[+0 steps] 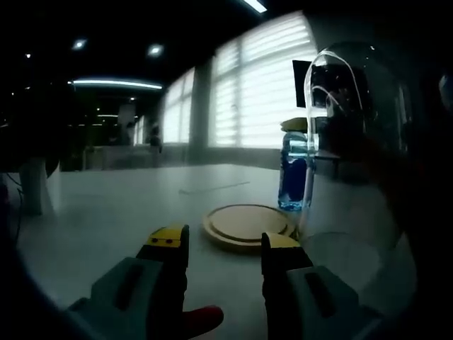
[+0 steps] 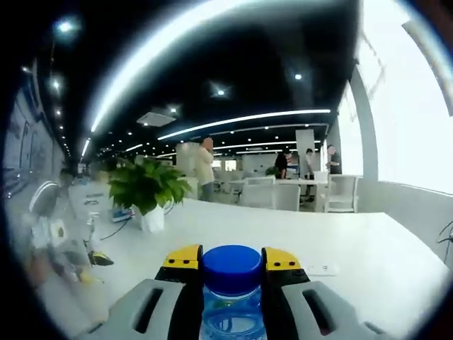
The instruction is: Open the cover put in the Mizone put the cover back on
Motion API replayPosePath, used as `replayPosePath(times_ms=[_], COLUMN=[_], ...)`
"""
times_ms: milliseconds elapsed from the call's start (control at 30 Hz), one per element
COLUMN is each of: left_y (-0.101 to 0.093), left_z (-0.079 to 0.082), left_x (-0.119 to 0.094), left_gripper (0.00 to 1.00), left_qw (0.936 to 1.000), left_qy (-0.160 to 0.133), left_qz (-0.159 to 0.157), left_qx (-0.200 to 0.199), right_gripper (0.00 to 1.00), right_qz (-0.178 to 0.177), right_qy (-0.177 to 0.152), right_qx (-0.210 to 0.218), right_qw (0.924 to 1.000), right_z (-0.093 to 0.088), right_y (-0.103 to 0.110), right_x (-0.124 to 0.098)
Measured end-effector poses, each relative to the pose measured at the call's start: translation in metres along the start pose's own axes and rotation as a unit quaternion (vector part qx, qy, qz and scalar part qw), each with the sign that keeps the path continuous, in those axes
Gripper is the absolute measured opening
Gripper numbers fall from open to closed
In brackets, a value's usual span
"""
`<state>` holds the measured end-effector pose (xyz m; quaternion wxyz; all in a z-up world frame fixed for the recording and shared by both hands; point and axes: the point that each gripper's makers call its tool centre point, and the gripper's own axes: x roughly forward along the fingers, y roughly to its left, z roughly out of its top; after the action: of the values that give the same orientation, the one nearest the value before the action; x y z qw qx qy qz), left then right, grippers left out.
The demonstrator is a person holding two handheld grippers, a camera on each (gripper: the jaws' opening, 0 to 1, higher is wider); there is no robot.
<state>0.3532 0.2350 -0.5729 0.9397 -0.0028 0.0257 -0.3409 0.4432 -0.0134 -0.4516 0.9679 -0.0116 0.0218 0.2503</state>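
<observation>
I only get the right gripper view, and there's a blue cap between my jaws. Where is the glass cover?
Observer: In the left gripper view, the glass cover is off the wooden base, beside it on the right.
Operator: Is anything on the base?
Observer: No, its top is bare. The Mizone bottle shows just beyond its far right edge.
Operator: What's my other gripper doing?
Observer: The left gripper is open, holds nothing and points at the base.
</observation>
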Motion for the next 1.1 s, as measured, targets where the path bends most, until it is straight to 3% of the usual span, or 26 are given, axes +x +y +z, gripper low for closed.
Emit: replayPosePath(times_ms=[267,567,1100], left_y=[0.0,0.002,0.002], left_z=[0.0,-0.001,0.0], left_x=[0.0,0.0,0.001], left_gripper=[0.33,0.33,0.33], left_qw=[1.0,1.0,1.0], left_qy=[0.0,0.001,0.0], left_qz=[-0.001,0.0,-0.004], left_qx=[0.001,0.001,0.007], right_gripper=[0.24,0.24,0.23], right_qz=[0.01,0.036,0.087], right_qy=[-0.002,-0.013,-0.018], right_qx=[-0.005,-0.011,-0.012], right_qw=[0.9999,0.9992,0.996], right_z=[0.01,0.023,0.039], right_y=[0.004,0.023,0.052], right_x=[0.0,0.004,0.032])
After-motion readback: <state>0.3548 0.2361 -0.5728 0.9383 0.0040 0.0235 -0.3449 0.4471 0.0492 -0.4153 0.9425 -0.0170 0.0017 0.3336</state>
